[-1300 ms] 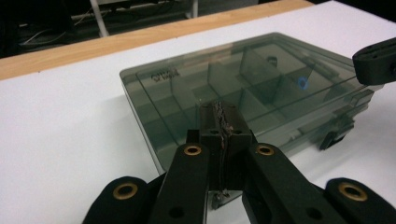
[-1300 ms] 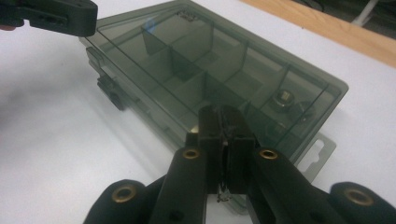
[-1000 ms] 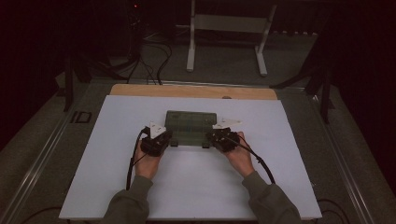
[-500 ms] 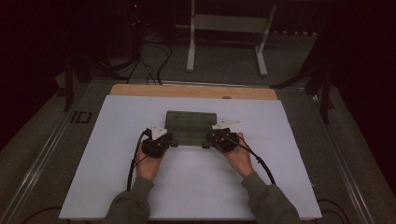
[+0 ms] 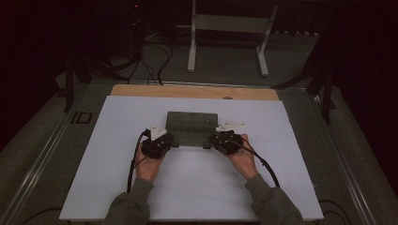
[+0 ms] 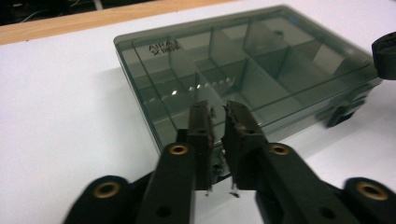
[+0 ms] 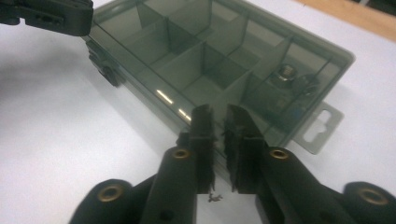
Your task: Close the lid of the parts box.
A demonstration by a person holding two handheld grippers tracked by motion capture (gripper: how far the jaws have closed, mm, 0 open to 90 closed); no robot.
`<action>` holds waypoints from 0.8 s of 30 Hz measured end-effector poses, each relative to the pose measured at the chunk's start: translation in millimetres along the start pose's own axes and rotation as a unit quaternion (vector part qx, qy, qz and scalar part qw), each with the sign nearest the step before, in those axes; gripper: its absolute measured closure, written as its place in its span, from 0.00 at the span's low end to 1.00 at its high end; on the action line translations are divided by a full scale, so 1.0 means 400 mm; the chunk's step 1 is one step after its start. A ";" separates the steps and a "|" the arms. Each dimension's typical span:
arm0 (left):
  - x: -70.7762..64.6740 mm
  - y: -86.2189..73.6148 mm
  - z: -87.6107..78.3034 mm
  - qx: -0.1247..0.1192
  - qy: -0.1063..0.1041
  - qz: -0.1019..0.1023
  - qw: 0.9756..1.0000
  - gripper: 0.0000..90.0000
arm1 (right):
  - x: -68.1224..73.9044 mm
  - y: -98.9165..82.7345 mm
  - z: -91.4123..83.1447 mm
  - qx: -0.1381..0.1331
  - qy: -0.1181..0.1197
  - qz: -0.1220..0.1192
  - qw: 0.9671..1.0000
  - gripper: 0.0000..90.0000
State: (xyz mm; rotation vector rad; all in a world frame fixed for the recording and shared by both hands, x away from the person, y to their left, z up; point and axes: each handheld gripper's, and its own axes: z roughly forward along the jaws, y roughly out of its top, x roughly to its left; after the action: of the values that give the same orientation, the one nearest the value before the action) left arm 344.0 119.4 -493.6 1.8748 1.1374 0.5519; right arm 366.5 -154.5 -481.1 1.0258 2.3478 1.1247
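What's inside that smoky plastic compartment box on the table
Through the compartment box lid: dividers and, in one corner compartment, small metal parts. Other compartments look empty; the tinted lid and glare obscure finer detail.

The box [image 6: 243,70] is smoky, see-through plastic, smooth and glossy, with light glints along its lid and dividers. Shiny metal nuts [image 7: 285,74] sit in its far right compartment. The gripper jaws are matt black plastic with brass-coloured rivets, their pads [image 6: 201,122] rough and worn. The sheet [image 5: 197,178] looks matt white; the far board [image 5: 187,91] is bare wood.
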 end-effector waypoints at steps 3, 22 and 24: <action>0.003 0.005 -0.020 -0.012 -0.003 0.000 1.000 0.79 | -0.014 -0.007 -0.027 -0.009 0.000 0.007 1.000 0.80; 0.039 -0.017 -0.154 -0.040 -0.001 0.018 0.999 0.26 | -0.034 -0.078 -0.175 -0.048 -0.026 0.012 0.998 0.18; 0.048 -0.024 -0.166 -0.038 0.001 0.013 0.999 0.20 | -0.036 -0.087 -0.185 -0.047 -0.026 0.012 0.998 0.17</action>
State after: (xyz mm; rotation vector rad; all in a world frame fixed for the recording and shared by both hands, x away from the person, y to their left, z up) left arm 300.9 167.4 -467.1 1.8267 1.0791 0.6043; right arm 318.0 -219.4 -461.8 1.0391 2.2246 1.1905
